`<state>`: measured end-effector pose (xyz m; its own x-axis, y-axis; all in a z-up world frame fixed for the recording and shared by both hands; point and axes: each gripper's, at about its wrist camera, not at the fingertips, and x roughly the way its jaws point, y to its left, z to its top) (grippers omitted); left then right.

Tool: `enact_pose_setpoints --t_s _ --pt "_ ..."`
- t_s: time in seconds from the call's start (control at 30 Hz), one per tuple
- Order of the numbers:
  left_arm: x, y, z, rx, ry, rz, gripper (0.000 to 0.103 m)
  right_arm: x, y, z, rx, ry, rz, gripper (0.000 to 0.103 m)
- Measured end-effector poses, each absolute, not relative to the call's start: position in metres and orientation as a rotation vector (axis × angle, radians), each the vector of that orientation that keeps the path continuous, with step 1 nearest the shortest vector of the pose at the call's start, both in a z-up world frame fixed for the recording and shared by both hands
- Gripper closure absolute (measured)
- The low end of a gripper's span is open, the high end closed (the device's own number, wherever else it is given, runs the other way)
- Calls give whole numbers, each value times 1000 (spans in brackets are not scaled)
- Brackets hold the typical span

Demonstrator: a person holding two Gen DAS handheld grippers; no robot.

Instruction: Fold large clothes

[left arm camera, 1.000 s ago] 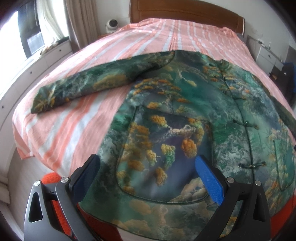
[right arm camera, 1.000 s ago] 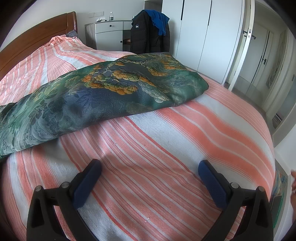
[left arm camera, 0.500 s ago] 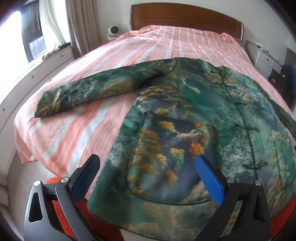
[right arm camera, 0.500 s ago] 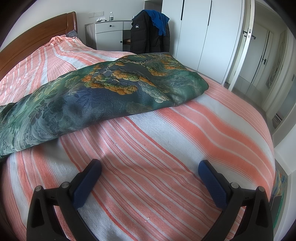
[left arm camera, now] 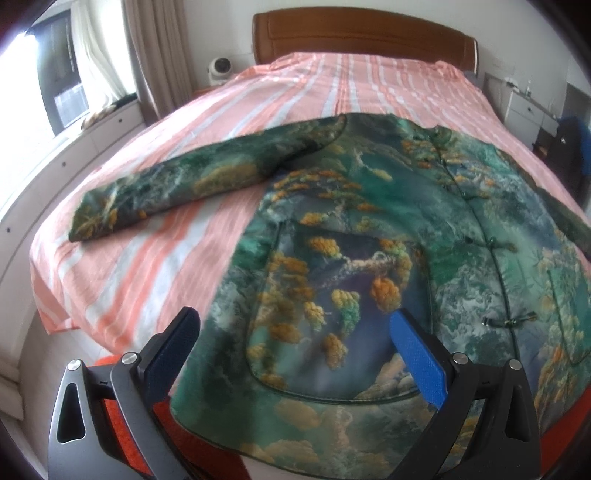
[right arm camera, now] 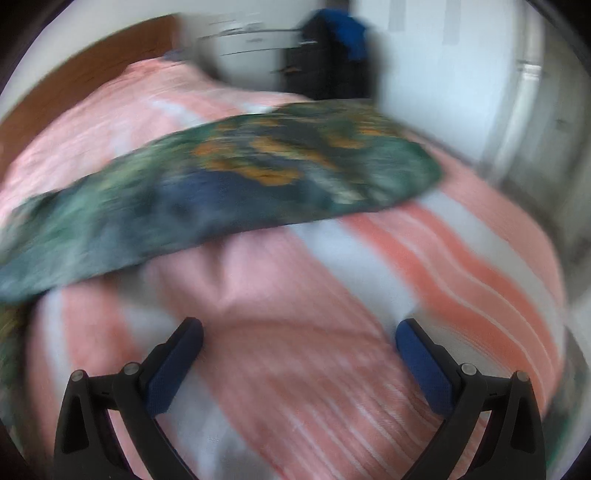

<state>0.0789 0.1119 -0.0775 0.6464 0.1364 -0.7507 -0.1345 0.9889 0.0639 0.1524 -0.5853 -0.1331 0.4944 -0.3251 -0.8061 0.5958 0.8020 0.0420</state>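
Note:
A large green jacket with orange and blue landscape print lies flat, front up, on a bed with a pink and white striped sheet. Its left sleeve stretches out to the left. My left gripper is open and empty, above the jacket's hem and pocket near the foot of the bed. In the right wrist view, the jacket's other sleeve lies across the sheet. My right gripper is open and empty, over bare sheet short of that sleeve. This view is blurred.
A wooden headboard stands at the far end. A window ledge runs along the left. A white nightstand and a dark coat stand by white wardrobes at the right. Something red hangs below the bed's foot.
The left gripper has drawn back and risen a little, so more of the bed shows. The right gripper, still before, is now moving, blurring its view; the sleeve sits lower in frame.

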Motion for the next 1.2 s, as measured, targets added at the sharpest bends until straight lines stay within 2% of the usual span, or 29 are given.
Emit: enact_pose_setpoints --t_s 0.1,0.17,0.27,0.33,0.43,0.47,0.5,0.57,0.73,0.8,0.9,1.03,1.2 --pt "80 117 -79 -5 855 169 1 131 -603 -115 550 793 -296 0" --pt "82 119 -82 -26 867 173 1 111 -632 -104 802 664 -195 0" --pt "85 118 -85 -48 881 165 1 106 -676 -114 1020 589 -276 0" --pt "85 116 -84 -44 879 164 1 119 -699 -127 1084 589 -321 9" --pt "83 117 -82 -21 866 180 1 140 -716 -132 1103 551 -330 43" --pt "83 119 -80 -20 859 183 1 150 -718 -132 1078 581 -369 70" --pt "82 121 -78 -22 848 188 1 157 -718 -131 1051 610 -413 86" --pt "81 127 -76 -34 819 200 1 167 -711 -116 1009 610 -444 87" --pt "87 136 -90 -55 806 208 1 214 -634 4 740 506 -216 88" --pt "89 139 -98 -61 815 204 1 238 -567 62 621 470 -47 88" --pt "86 146 -102 -66 800 205 1 270 -470 107 482 465 137 88" --pt "79 155 -104 -80 783 207 1 317 -340 110 370 519 316 88" --pt "75 160 -106 -81 782 198 1 359 -214 41 274 666 392 88"
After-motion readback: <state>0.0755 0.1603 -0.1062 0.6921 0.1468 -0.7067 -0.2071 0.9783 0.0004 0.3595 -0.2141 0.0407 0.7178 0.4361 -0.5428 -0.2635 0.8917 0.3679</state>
